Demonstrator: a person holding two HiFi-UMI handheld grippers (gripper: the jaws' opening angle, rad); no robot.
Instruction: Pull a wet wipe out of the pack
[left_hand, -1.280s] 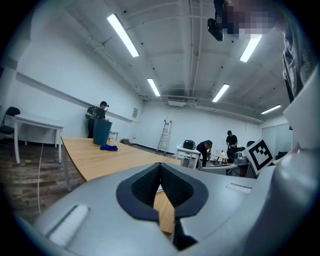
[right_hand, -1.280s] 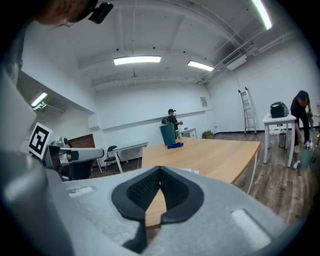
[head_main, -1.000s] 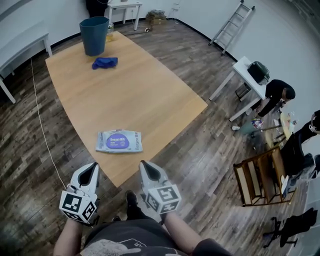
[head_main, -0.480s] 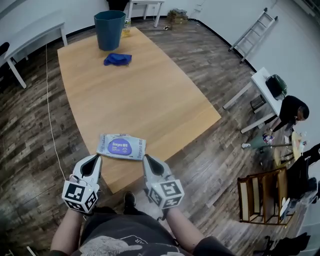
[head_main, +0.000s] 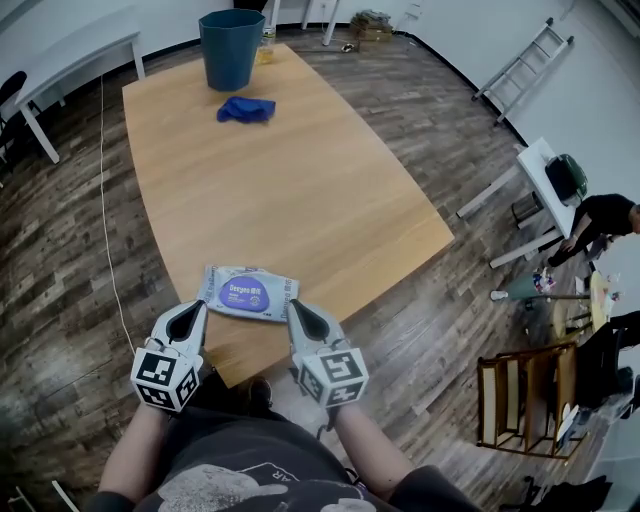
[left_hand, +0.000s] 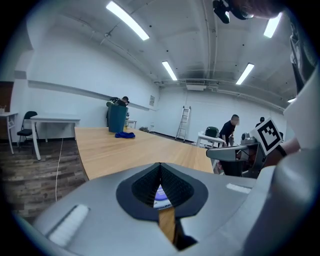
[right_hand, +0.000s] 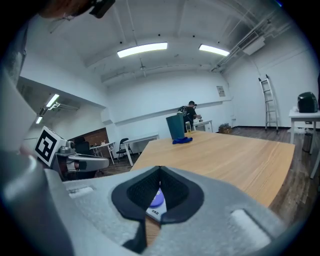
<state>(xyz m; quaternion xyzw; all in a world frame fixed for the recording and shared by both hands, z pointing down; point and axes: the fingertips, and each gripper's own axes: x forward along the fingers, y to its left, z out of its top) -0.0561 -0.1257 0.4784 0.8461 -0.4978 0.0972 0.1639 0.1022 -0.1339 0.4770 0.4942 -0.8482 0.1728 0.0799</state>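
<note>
A flat wet wipe pack, pale blue with a purple oval label, lies near the front edge of the wooden table. My left gripper hovers just short of the pack's left end, its jaws shut and empty. My right gripper sits by the pack's right end, also shut with nothing in it. Through the notch of the left gripper a sliver of the pack shows. The same purple label peeks under the tips of the right gripper.
A teal bin and a blue cloth sit at the table's far end. White tables stand at far left and at right. A person bends over at right, near a wooden rack and a ladder.
Both grippers have moved forward over the table's front edge to the two ends of the pack. The head view has shifted, so the table sits higher in frame.
</note>
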